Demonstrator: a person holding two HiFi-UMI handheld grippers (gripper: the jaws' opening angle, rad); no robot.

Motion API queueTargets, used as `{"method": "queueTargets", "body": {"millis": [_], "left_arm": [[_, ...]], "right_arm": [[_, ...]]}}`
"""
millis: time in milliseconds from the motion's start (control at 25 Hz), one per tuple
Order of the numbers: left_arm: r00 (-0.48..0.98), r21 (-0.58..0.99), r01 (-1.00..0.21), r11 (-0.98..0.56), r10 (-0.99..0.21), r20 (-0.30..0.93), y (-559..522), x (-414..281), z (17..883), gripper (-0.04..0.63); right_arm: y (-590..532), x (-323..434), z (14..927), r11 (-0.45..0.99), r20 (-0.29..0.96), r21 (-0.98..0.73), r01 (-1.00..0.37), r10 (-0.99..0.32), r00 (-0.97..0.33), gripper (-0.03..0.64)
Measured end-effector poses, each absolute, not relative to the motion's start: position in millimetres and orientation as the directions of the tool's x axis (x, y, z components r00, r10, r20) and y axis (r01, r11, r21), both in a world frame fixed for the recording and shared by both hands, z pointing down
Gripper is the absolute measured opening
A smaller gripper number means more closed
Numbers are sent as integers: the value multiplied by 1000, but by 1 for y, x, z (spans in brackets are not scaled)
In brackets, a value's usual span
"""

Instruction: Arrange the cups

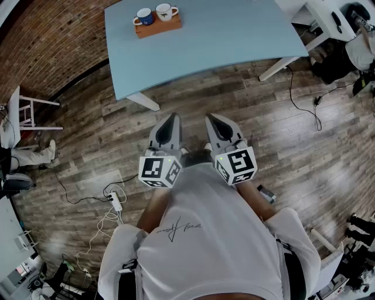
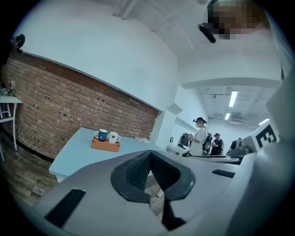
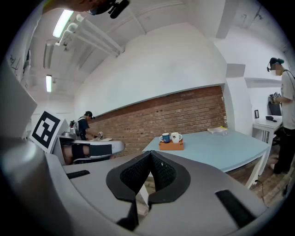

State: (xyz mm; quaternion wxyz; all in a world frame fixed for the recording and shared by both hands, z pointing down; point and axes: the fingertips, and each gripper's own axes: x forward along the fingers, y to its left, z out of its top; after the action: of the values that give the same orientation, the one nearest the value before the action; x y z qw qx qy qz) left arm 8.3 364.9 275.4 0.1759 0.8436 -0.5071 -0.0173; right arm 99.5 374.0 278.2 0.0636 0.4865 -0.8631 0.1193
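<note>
A blue cup (image 1: 144, 16) and a white cup (image 1: 165, 10) stand side by side on an orange wooden tray (image 1: 158, 26) near the far left of a light blue table (image 1: 234, 35). The same blue cup (image 2: 102, 134), white cup (image 2: 113, 137) and tray (image 2: 105, 145) appear far off in the left gripper view, and the blue cup (image 3: 165, 137), white cup (image 3: 175, 137) and tray (image 3: 171, 146) in the right gripper view. My left gripper (image 1: 170, 120) and right gripper (image 1: 211, 119) are held close to my body over the floor, well short of the table. Both are shut and empty.
Wooden floor lies between me and the table. A white table leg (image 1: 144, 101) and another (image 1: 280, 68) stand ahead. A power strip with cables (image 1: 116, 202) lies at the left, a white stool (image 1: 26, 111) by the brick wall. People stand at benches (image 2: 200, 136) in the background.
</note>
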Motion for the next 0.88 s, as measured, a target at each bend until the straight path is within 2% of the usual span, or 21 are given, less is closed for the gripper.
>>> {"method": "queueTargets", "body": {"millis": [880], "left_arm": [[434, 277, -884, -378, -882, 181, 367, 54, 279, 8]], "right_arm": [[375, 145, 276, 554, 174, -191, -810, -793, -583, 21]]}}
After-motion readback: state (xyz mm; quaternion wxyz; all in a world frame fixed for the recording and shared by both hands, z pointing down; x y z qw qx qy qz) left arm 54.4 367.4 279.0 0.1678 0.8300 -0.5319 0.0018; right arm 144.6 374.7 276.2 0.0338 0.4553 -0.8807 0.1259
